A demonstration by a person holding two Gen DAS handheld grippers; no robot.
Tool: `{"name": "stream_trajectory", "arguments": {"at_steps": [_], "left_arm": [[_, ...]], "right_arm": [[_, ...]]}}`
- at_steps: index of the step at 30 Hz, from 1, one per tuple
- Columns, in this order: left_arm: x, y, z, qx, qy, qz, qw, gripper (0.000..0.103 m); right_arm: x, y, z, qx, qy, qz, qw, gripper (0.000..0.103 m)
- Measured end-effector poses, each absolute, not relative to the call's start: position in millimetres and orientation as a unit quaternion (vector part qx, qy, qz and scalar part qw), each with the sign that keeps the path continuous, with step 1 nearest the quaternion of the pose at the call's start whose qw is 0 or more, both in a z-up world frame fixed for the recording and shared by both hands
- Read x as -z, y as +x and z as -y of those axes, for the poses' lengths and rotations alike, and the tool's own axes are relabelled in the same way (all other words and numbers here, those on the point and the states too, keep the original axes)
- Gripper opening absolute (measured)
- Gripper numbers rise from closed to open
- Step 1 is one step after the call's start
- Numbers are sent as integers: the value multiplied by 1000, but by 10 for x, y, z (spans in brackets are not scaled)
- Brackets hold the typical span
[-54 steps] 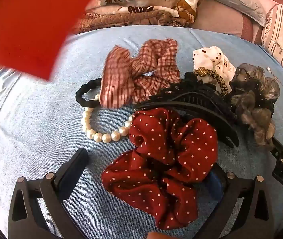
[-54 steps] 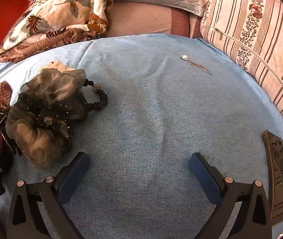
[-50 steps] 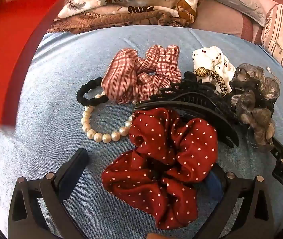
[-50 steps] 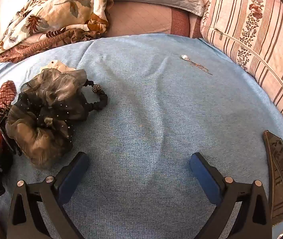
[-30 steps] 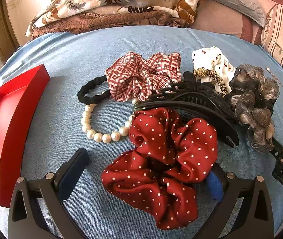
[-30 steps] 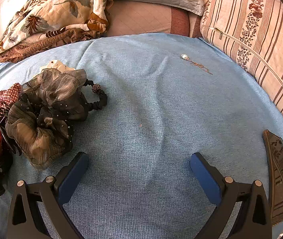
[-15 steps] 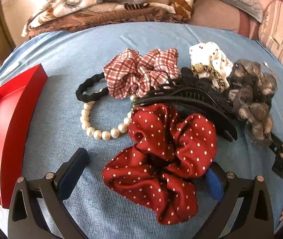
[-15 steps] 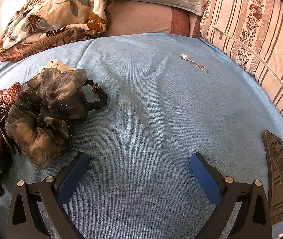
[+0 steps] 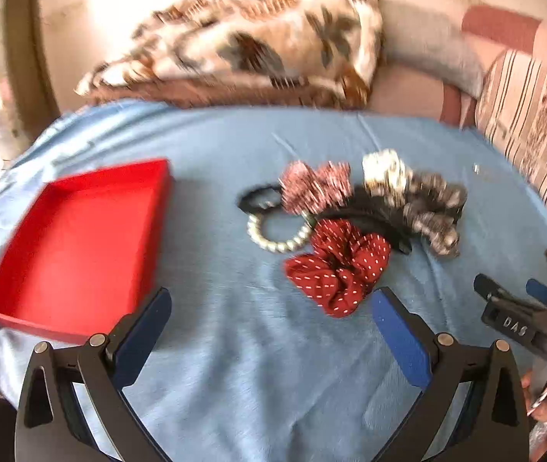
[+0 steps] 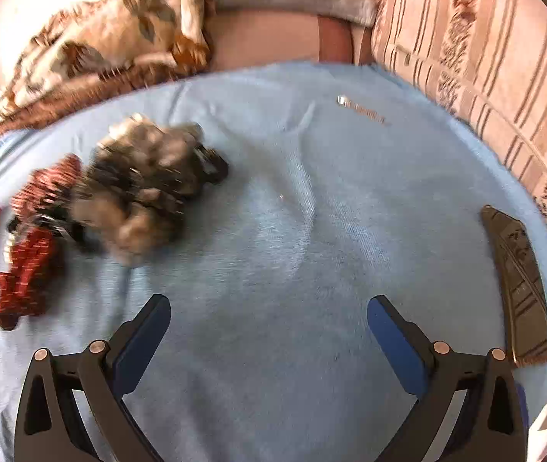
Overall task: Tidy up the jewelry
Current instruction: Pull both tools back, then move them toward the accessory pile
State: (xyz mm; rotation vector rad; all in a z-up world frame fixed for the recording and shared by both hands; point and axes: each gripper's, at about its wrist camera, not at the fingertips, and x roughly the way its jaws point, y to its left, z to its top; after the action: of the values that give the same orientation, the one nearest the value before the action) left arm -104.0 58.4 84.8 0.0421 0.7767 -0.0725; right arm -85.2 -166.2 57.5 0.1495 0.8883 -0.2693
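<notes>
Jewelry and hair pieces lie heaped on the blue bed cover [image 9: 235, 346], the red dotted scrunchie [image 9: 337, 265] nearest, the empty red tray [image 9: 77, 246] well to their left. Nothing is sorted yet; next likely comes a reach for that scrunchie. The left gripper [image 9: 269, 327] and right gripper [image 10: 267, 327] both hover above the cover, jaws wide and empty.

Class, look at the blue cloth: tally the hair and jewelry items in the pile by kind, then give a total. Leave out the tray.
Scrunchies: 4 (red dotted, plaid, white, grey-brown)
Black hair tie: 1
Black claw clip: 1
Pearl bracelet: 1
Total: 7
</notes>
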Motion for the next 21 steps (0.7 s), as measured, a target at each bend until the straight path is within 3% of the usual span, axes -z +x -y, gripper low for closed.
{"name": "stream_trajectory", "arguments": {"at_steps": [8, 13, 21], "left_arm": [[-1222, -1622, -901, 0, 23, -305, 952, 103], [-1318, -1967, -1086, -24, 16, -257, 966, 103], [-1211, -2156, -1211, -33, 36, -271, 961, 103]], "right_arm": [[-974, -1423, 1292, 129, 21, -317, 939, 103], [-1023, -1614, 1181, 117, 18, -313, 942, 103], [-1111, -1790, 1035, 114, 6, -300, 947, 103]]}}
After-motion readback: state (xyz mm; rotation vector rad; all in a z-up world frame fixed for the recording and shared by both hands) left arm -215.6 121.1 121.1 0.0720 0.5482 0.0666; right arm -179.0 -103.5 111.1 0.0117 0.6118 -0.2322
